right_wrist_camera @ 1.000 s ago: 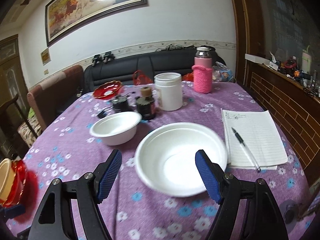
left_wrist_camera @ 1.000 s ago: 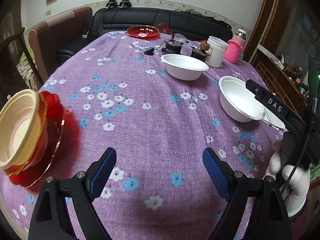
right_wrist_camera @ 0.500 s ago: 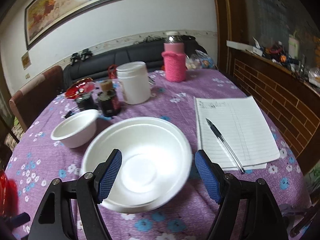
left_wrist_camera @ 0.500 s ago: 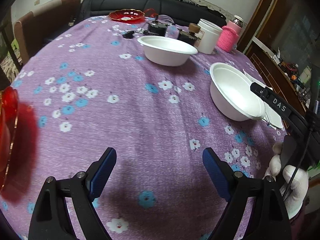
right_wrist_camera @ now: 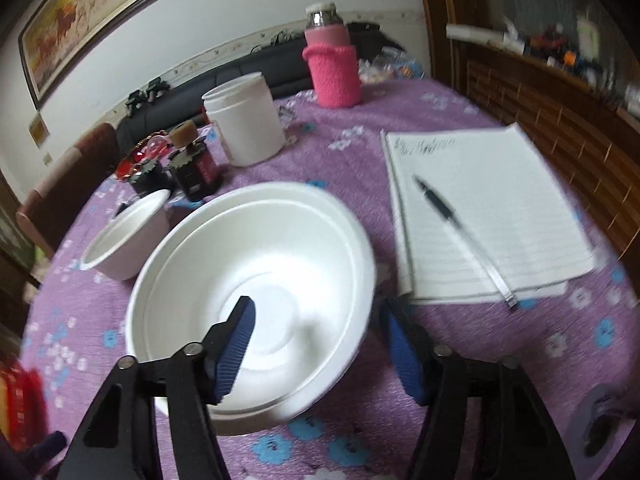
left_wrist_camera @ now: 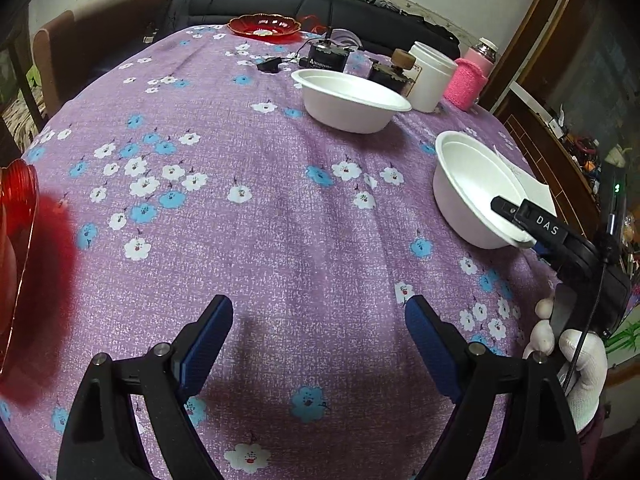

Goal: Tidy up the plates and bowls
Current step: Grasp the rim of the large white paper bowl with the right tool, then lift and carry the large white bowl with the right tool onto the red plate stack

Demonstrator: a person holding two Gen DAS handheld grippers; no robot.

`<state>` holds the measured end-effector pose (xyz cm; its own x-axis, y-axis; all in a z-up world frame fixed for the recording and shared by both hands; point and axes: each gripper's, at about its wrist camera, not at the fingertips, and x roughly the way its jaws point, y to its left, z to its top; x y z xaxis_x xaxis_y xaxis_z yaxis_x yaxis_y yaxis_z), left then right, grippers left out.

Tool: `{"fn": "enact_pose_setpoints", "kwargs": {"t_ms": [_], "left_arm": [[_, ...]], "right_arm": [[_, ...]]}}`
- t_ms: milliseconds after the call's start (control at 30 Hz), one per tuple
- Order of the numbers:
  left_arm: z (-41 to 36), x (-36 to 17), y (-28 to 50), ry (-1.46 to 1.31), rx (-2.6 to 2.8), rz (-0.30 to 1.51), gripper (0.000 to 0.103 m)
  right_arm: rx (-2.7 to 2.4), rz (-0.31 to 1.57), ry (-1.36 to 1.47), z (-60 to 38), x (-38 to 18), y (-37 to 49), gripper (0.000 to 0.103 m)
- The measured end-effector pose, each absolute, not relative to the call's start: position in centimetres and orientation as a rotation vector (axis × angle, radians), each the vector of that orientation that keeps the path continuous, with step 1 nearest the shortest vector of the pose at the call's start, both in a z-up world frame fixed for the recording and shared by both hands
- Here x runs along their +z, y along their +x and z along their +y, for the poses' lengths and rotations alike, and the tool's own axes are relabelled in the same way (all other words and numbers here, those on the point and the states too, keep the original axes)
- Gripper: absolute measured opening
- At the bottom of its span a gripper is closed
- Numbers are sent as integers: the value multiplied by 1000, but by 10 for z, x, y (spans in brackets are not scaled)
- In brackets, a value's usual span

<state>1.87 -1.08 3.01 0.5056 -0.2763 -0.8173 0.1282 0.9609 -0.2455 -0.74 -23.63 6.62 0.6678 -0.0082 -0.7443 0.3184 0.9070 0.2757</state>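
A large white bowl (right_wrist_camera: 256, 280) sits on the purple flowered cloth; it also shows in the left wrist view (left_wrist_camera: 476, 188). My right gripper (right_wrist_camera: 320, 344) is open and straddles its near right rim: one finger inside, one outside. A second white bowl (left_wrist_camera: 348, 100) stands farther back, seen also in the right wrist view (right_wrist_camera: 128, 236). My left gripper (left_wrist_camera: 320, 344) is open and empty above bare cloth. A red plate (left_wrist_camera: 16, 248) is at the left edge, and another red plate (left_wrist_camera: 264, 26) is at the far end.
A white jar (right_wrist_camera: 244, 118), pink-sleeved flask (right_wrist_camera: 334, 60), dark bottles (right_wrist_camera: 194, 164) and small black devices (left_wrist_camera: 326, 56) crowd the table's far side. A notepad (right_wrist_camera: 488, 208) with a pen (right_wrist_camera: 460, 232) lies right of the large bowl. A sofa and chair stand behind.
My right gripper has moved forward and down until its fingers straddle the large bowl's rim. My left gripper has swung right, so the red plate and yellow bowl slid out at left.
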Motion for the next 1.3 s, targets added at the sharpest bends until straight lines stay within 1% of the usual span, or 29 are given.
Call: {"fn": "enact_pose_setpoints", "kwargs": {"t_ms": [33, 67, 100, 167, 233, 267, 367, 500, 733, 767, 800, 833, 867, 900, 1000, 1033, 1300], "left_arm": [[-12, 32, 19, -157, -252, 1007, 87], [-13, 34, 20, -154, -256, 1002, 87], [-15, 36, 20, -150, -261, 995, 87], [-18, 38, 23, -150, -273, 989, 87], [-19, 39, 27, -166, -288, 996, 87], [-19, 39, 29, -176, -294, 1000, 87], [-18, 41, 36, -197, -292, 997, 87], [-16, 41, 47, -192, -266, 976, 87], [-31, 21, 64, -147, -262, 1010, 86], [-33, 18, 65, -143, -267, 1015, 75], [-35, 16, 66, -136, -271, 1021, 52], [-38, 13, 67, -121, -278, 1039, 41], [-41, 10, 68, -113, -286, 1060, 24], [-42, 7, 69, -115, -292, 1073, 19], [-42, 9, 65, -104, -285, 1059, 19], [-41, 10, 64, -106, -283, 1059, 19], [-29, 21, 52, -129, -250, 1037, 19]], "right_arm": [[-174, 831, 433, -239, 64, -7, 52], [-152, 845, 465, -241, 60, -6, 39], [-146, 851, 476, -241, 58, -5, 35], [-135, 862, 475, -240, 56, -5, 23], [-80, 867, 485, -236, 59, -5, 13], [-52, 867, 486, -232, 61, -4, 12], [27, 875, 422, -213, 68, -6, 12], [165, 949, 386, -186, 62, -4, 12], [246, 985, 334, -163, 57, -4, 15], [234, 987, 313, -160, 56, -5, 15], [229, 986, 298, -159, 57, -5, 15], [218, 983, 271, -156, 58, -6, 15], [207, 980, 249, -153, 59, -7, 15], [200, 976, 231, -150, 60, -9, 15], [190, 969, 199, -145, 62, -11, 18], [190, 965, 198, -143, 63, -12, 21], [210, 902, 192, -134, 73, -19, 19]]}}
